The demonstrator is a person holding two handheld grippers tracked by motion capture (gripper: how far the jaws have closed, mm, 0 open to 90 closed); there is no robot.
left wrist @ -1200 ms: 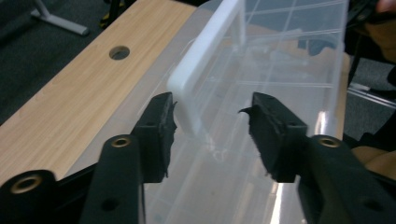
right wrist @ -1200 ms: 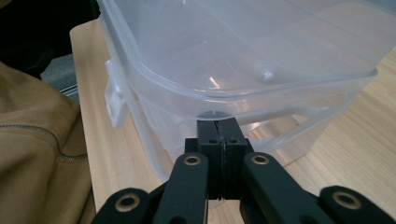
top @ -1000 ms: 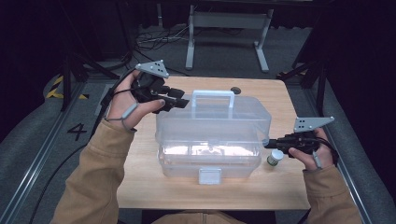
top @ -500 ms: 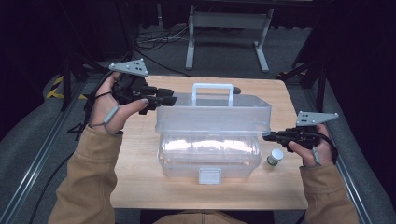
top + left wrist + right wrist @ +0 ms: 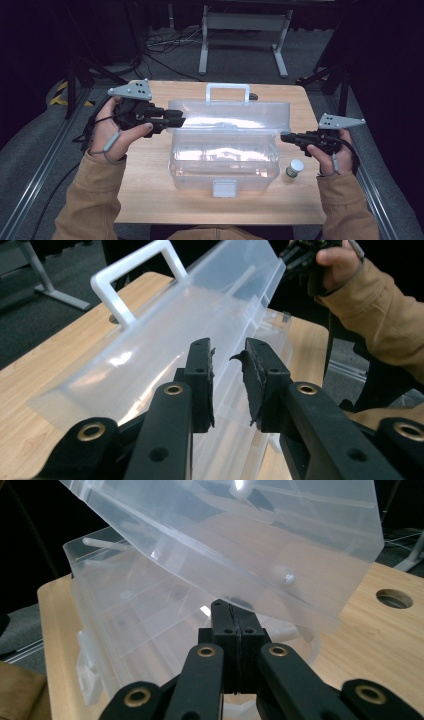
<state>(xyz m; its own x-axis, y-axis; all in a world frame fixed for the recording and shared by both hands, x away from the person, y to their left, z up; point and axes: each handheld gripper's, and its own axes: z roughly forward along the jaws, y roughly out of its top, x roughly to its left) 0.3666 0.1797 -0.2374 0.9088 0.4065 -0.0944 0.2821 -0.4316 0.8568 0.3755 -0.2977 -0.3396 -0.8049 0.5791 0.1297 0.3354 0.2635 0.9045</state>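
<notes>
— Two claws, what are they doing?
— Left claw (image 5: pixel 176 120), jaws just narrowing with nothing between, reaches the raised lid (image 5: pixel 230 116). Right claw (image 5: pixel 285 137), fully closed, touches the box (image 5: pixel 225 162) opposite, on the desk (image 5: pixel 150 195).

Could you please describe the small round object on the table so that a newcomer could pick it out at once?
Start at the wooden table and find the clear plastic box with its lid raised. Just off the box's right end, below the right hand-held gripper, stands a small cylinder with a pale silvery top, the only loose item beside the box.
</notes>
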